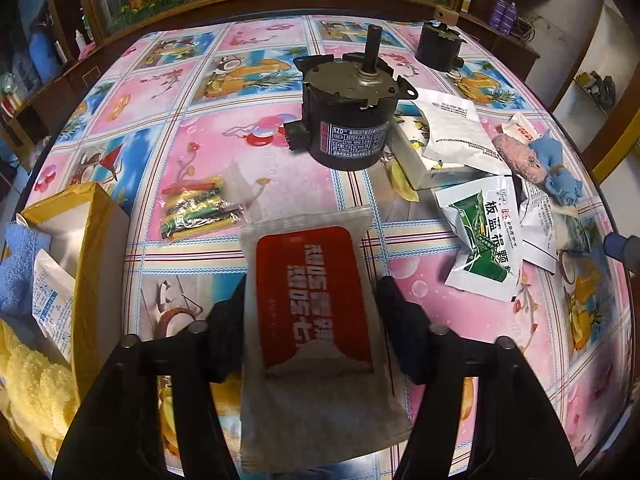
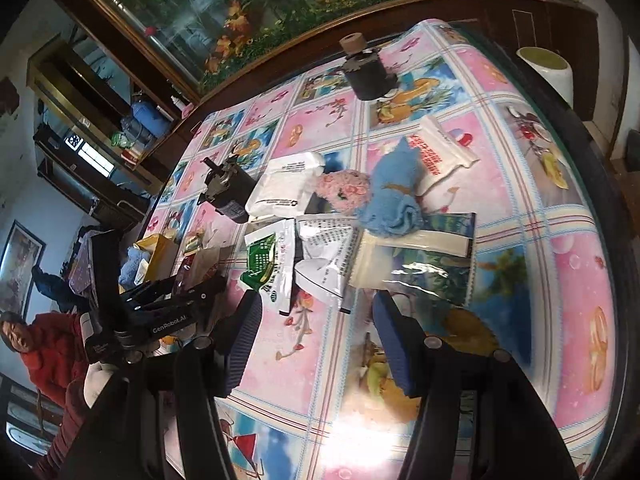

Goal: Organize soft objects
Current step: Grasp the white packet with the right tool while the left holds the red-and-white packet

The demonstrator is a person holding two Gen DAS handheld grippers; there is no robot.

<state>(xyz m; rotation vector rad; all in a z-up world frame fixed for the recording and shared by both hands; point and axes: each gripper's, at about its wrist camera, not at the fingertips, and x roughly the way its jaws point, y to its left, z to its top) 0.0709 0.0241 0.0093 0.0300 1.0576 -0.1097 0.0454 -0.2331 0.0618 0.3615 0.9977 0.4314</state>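
**Red packet in my left claw, right claw bare**

I am holding a red packet in my left claw; both pads are pressing on its pale wrapper, one on each long side, and the packet is sticking out ahead of the fingers above the near part of the tabletop. Beyond its tip, a clear bag of coloured tubes is lying flat, and further toward the far edge a black motor is standing upright with its shaft up. A second, smaller motor is sitting near the far edge.

At the left edge a yellow box is standing open, with a blue cloth, a white sachet and a yellow towel inside it.

My right claw is hanging over bare tablecloth with its pads apart and nothing between them. Just ahead of it a heap is lying toward the right edge: a green sachet, a printed leaflet, a clear zip bag, a blue towel resting on that bag's far end, a pink puff touching the towel, a white pouch and a red-lettered bag behind the towel. A white cup is standing past the far right corner.
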